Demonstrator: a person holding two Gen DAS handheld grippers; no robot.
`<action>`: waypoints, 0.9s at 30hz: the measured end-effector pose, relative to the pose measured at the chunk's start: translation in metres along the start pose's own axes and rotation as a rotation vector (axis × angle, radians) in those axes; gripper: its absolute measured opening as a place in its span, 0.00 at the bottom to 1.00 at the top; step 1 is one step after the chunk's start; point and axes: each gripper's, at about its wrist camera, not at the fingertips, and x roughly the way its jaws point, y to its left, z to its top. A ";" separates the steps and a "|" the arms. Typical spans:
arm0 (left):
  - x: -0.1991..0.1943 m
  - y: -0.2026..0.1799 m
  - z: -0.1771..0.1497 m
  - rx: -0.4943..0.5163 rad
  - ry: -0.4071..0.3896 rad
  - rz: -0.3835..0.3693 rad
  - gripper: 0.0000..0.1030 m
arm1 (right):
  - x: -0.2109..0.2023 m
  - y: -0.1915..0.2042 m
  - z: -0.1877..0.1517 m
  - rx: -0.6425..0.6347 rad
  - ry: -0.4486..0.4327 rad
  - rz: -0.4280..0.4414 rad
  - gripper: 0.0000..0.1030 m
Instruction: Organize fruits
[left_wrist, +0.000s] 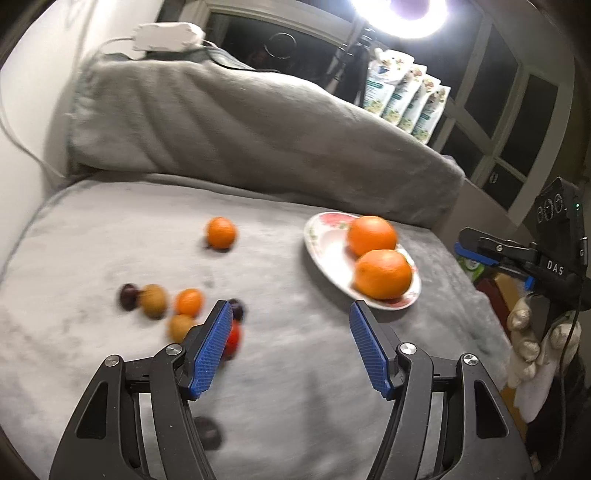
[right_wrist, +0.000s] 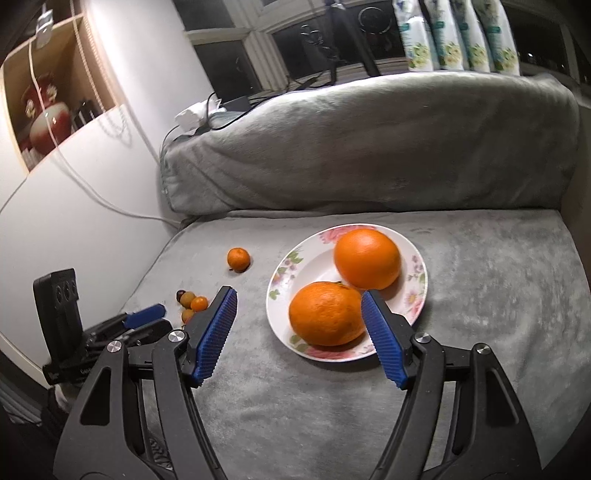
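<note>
A floral white plate (right_wrist: 314, 251) on the grey blanket holds two large oranges (right_wrist: 327, 314) (right_wrist: 367, 257); it also shows in the left wrist view (left_wrist: 325, 254) with both oranges (left_wrist: 383, 274). A small mandarin (left_wrist: 221, 232) lies alone to the left. A cluster of small fruits lies nearer: two brown ones (left_wrist: 153, 301), a small orange one (left_wrist: 189, 301), dark ones (left_wrist: 128, 295) and a red one (left_wrist: 232, 339). My left gripper (left_wrist: 291, 314) is open and empty above the blanket beside the cluster. My right gripper (right_wrist: 299, 299) is open and empty, just in front of the plate.
A grey cushion (left_wrist: 240, 122) forms a backrest behind the blanket. A white wall (right_wrist: 74, 206) with cables is on the left. Packets (right_wrist: 458, 33) stand on the window sill. Another dark fruit (left_wrist: 207, 430) lies under the left gripper.
</note>
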 end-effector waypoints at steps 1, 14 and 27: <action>-0.003 0.004 -0.001 0.000 -0.006 0.015 0.64 | 0.001 0.004 -0.001 -0.011 -0.004 -0.002 0.71; -0.026 0.049 -0.020 -0.037 -0.007 0.140 0.64 | 0.027 0.039 -0.015 -0.141 0.035 0.014 0.71; -0.026 0.082 -0.018 -0.062 -0.022 0.174 0.58 | 0.070 0.093 -0.034 -0.296 0.146 0.093 0.63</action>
